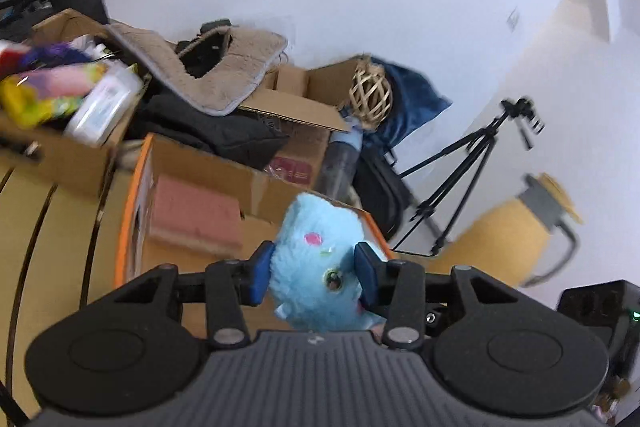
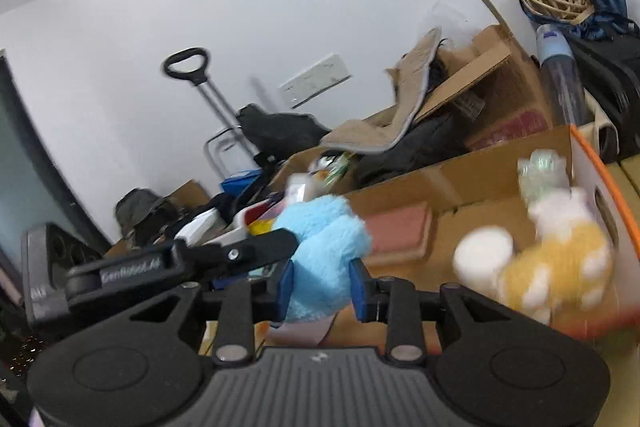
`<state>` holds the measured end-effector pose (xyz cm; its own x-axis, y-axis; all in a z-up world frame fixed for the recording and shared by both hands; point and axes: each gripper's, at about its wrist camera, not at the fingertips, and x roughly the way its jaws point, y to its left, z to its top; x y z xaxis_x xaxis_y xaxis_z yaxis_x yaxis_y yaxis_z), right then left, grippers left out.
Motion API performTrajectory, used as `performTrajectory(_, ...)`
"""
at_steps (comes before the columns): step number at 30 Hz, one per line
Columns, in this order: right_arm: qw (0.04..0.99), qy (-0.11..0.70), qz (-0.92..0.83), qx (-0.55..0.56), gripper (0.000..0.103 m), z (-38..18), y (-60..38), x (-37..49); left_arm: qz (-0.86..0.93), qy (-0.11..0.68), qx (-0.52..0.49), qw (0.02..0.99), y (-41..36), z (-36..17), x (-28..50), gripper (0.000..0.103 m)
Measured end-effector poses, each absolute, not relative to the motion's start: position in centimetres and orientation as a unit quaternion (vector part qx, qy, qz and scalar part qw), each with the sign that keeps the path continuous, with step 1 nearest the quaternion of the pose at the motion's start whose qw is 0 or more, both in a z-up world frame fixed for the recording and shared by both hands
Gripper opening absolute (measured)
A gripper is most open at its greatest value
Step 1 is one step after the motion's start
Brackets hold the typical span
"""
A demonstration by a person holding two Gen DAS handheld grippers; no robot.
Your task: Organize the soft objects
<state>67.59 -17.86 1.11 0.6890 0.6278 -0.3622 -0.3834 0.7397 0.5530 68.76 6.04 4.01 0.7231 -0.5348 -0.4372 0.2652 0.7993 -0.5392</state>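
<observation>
A fluffy light-blue plush toy point(image 1: 312, 223) with a pink cheek spot and one eye showing hangs in the air, held from two sides. My left gripper point(image 1: 314, 269) is shut on its head. My right gripper point(image 2: 322, 287) is shut on another part of the plush point(image 2: 324, 231). In the right wrist view the left gripper's finger point(image 2: 256, 251) reaches in from the left. Just beyond stands an orange-rimmed cardboard box point(image 2: 480, 167), also seen in the left wrist view point(image 1: 192, 155). It holds a yellow-and-white plush point(image 2: 560, 267), a pale plush point(image 2: 560, 211) and a pink pad point(image 1: 196, 215).
Behind the box lie a beige mat point(image 1: 208, 67), dark clothes, more cartons, a wicker ball point(image 1: 370, 93) on blue fabric and a bottle point(image 1: 340, 163). A carton of colourful items point(image 1: 48, 87) is left, a tripod point(image 1: 460, 179) and a yellow jug point(image 1: 516, 231) right. A trolley handle point(image 2: 200, 87) stands by the wall.
</observation>
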Motion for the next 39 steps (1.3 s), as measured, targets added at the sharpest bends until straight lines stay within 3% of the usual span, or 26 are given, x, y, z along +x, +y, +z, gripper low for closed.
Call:
performTrajectory(9, 0.908, 0.339, 0.159, 0.190, 0.027, -3.2, -18.8, 80.5, -0.148, 0.378, -0.183, 0.895, 0.7, -0.7, 82.0, 0.046)
performTrajectory(12, 0.900, 0.384, 0.124, 0.167, 0.027, -4.7, -18.6, 82.5, -0.153, 0.379, -0.172, 0.896, 0.0, -1.3, 82.2, 0.046)
performTrajectory(19, 0.906, 0.367, 0.136, 0.159, 0.029, -2.2, -19.0, 80.7, -0.143, 0.357, -0.131, 0.914, 1.5, 3.1, 79.1, 0.047)
performTrajectory(25, 0.922, 0.331, 0.158, 0.128, 0.042, 4.8, -20.6, 74.1, -0.131, 0.316, -0.094, 0.935, 3.7, 9.4, 70.9, 0.052)
performTrajectory(31, 0.940, 0.284, 0.174, 0.074, 0.059, 11.0, -23.4, 64.2, -0.129, 0.262, -0.026, 0.956, 4.3, 13.9, 57.8, 0.067)
performTrajectory(35, 0.951, 0.244, 0.181, 0.052, 0.079, 13.1, -25.5, 56.4, -0.095, 0.214, 0.025, 0.972, 4.9, 14.9, 48.4, 0.080)
performTrajectory(39, 0.964, 0.193, 0.180, 0.020, 0.083, 12.1, -26.8, 47.6, -0.066, 0.143, 0.051, 0.986, 6.1, 13.3, 38.5, 0.090)
